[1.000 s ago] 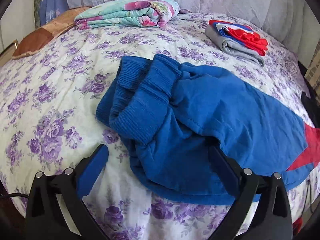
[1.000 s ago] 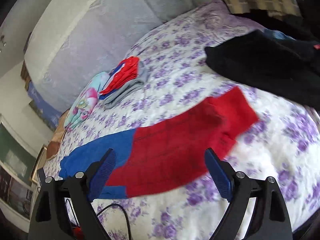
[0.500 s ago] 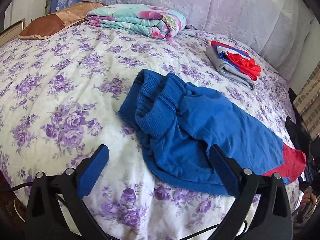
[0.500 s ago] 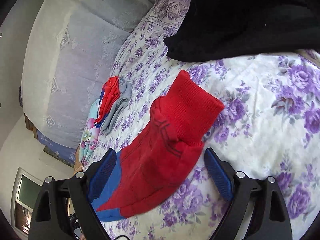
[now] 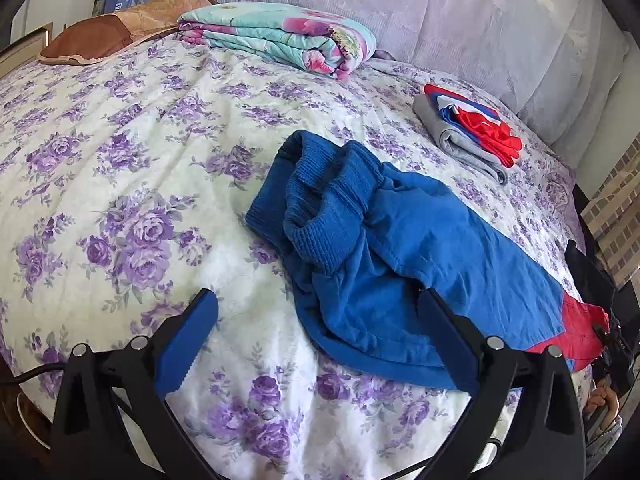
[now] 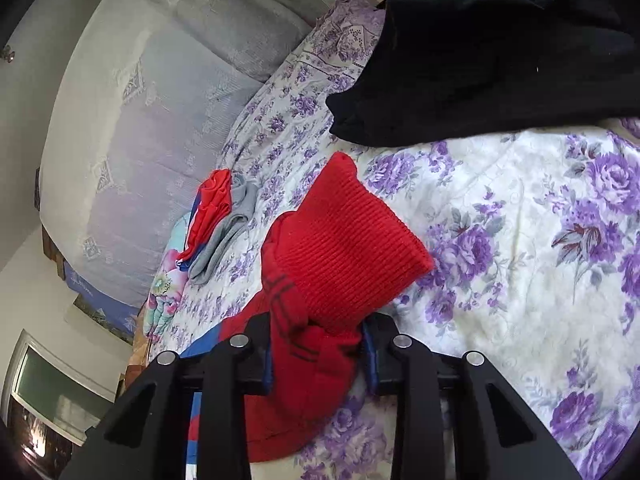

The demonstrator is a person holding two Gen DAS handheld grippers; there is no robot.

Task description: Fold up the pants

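Note:
Blue pants [image 5: 420, 248] with red lower legs lie crumpled on the floral bedspread [image 5: 120, 160], ribbed blue waistband bunched toward the middle of the bed. My left gripper [image 5: 316, 296] hovers open over the pants' near edge, its right finger [image 5: 444, 328] above blue cloth and nothing pinched. In the right wrist view, the red ribbed cuff end [image 6: 344, 248] of the pants sticks out ahead of my right gripper [image 6: 316, 332]. Its jaws are closing, with bunched red fabric squeezed between the pads.
A folded floral blanket [image 5: 280, 36] and a brown pillow [image 5: 100, 36] lie at the bed's head. A folded grey, red and blue clothes stack [image 5: 468, 132] sits beyond the pants. A black garment [image 6: 500, 60] lies past the red cuff. The bed's edge is close below both grippers.
My right gripper dropped onto the red leg end and its jaws went from wide apart to closed around the fabric. The left gripper drew back slightly and stayed open.

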